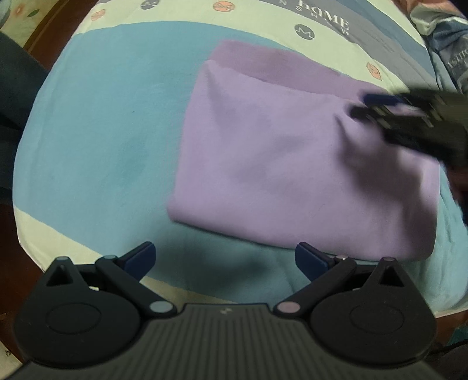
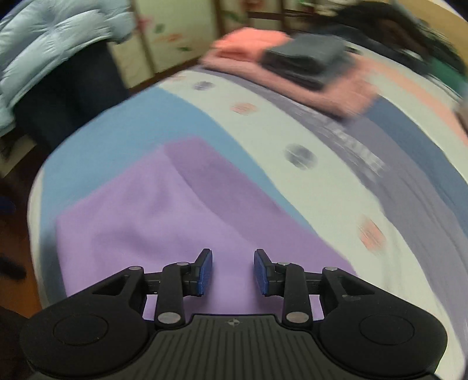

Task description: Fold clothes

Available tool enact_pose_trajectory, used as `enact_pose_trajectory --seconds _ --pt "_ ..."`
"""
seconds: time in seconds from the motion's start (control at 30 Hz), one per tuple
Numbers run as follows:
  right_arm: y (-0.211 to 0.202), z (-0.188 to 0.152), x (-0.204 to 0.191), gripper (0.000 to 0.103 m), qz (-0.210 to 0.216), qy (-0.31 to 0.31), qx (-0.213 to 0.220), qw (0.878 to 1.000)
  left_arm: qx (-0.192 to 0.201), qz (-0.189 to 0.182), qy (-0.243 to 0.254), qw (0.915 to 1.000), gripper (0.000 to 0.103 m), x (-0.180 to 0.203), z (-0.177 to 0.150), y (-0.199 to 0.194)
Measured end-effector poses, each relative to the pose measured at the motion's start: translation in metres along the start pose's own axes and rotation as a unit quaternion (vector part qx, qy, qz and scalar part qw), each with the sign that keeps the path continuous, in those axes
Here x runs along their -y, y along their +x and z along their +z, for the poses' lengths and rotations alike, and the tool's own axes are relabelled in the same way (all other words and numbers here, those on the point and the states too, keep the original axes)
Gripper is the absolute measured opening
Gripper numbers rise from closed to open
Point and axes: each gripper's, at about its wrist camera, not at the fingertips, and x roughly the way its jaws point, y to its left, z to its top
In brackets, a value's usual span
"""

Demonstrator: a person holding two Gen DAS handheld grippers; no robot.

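Observation:
A folded lilac garment (image 1: 298, 163) lies flat on the striped bedsheet (image 1: 96, 140). My left gripper (image 1: 225, 260) is wide open and empty, just short of the garment's near edge. My right gripper (image 2: 232, 270) is open and empty, hovering over the garment (image 2: 152, 216). In the left wrist view the right gripper (image 1: 362, 105) shows blurred over the garment's right side, where the cloth is puckered.
A stack of folded clothes, pink (image 2: 330, 87) with dark grey (image 2: 307, 61) on top, sits further along the bed. A pale blue quilted coat (image 2: 49, 43) hangs at the left. Rumpled bedding (image 1: 444, 46) lies at the far right. The wooden bed edge (image 1: 52, 26) runs along the left.

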Motion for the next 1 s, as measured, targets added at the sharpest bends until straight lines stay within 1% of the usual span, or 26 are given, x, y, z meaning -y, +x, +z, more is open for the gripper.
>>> enact_pose_trajectory --seconds 0.1,0.17,0.27,0.37,0.4,0.43,0.47,0.5,0.53,0.63,0.67,0.73,0.83,0.9,0.93,0.97,1.0 --pt "0.024 0.04 -0.003 0.045 0.03 -0.052 0.002 0.998 0.006 0.004 -0.012 0.9999 0.102 -0.008 -0.007 -0.003" --pt "0.041 0.062 -0.003 0.048 0.041 -0.08 -0.003 0.996 0.009 0.006 -0.021 0.9997 0.102 -0.015 -0.015 -0.006" --pt "0.071 0.092 0.004 0.053 0.055 -0.093 -0.024 0.994 0.012 0.005 -0.036 0.9993 0.102 -0.028 -0.026 -0.01" --pt "0.1 0.107 0.008 0.053 0.064 -0.088 -0.057 0.992 0.014 0.002 -0.055 0.9984 0.102 -0.041 -0.036 -0.012" --pt "0.109 0.109 0.011 0.047 0.076 -0.081 -0.077 0.991 0.015 0.002 -0.061 0.998 0.102 -0.045 -0.038 -0.013" --pt "0.118 0.11 0.013 0.037 0.089 -0.074 -0.103 0.988 0.014 0.004 -0.068 0.9976 0.102 -0.049 -0.04 -0.012" --pt "0.123 0.112 0.013 0.009 0.096 -0.07 -0.12 0.986 0.013 0.004 -0.074 0.9971 0.102 -0.051 -0.041 -0.012" --pt "0.126 0.114 0.014 0.009 0.101 -0.069 -0.129 0.984 0.012 0.003 -0.083 0.9965 0.102 -0.055 -0.042 -0.01" --pt "0.125 0.116 0.013 0.009 0.102 -0.073 -0.126 0.984 0.011 0.0 -0.092 0.9957 0.102 -0.058 -0.042 -0.009" --pt "0.115 0.119 0.013 0.007 0.093 -0.085 -0.096 0.987 0.009 -0.009 -0.106 0.9943 0.102 -0.062 -0.042 -0.005" --pt "0.111 0.119 0.015 0.007 0.089 -0.082 -0.085 0.989 0.008 -0.011 -0.105 0.9944 0.102 -0.062 -0.041 -0.003" --pt "0.105 0.118 0.02 0.006 0.08 -0.056 -0.064 0.993 0.006 -0.008 -0.098 0.9951 0.102 -0.062 -0.039 0.0" --pt "0.114 0.114 0.024 0.007 0.048 -0.042 -0.074 0.995 0.0 -0.009 -0.092 0.9957 0.102 -0.062 -0.039 0.003" --pt "0.114 0.117 0.017 0.012 0.026 -0.051 -0.071 0.996 -0.003 -0.008 -0.086 0.9963 0.102 -0.062 -0.037 0.005" --pt "0.114 0.118 0.014 0.012 0.014 -0.057 -0.068 0.996 -0.004 -0.007 -0.083 0.9966 0.102 -0.062 -0.036 0.005" --pt "0.107 0.121 0.012 0.017 0.006 -0.053 -0.05 0.997 -0.003 -0.006 -0.078 0.9969 0.102 -0.062 -0.034 0.003" --pt "0.093 0.124 0.013 0.025 0.0 -0.035 -0.019 0.999 -0.003 -0.006 -0.075 0.9972 0.102 -0.06 -0.032 0.004"
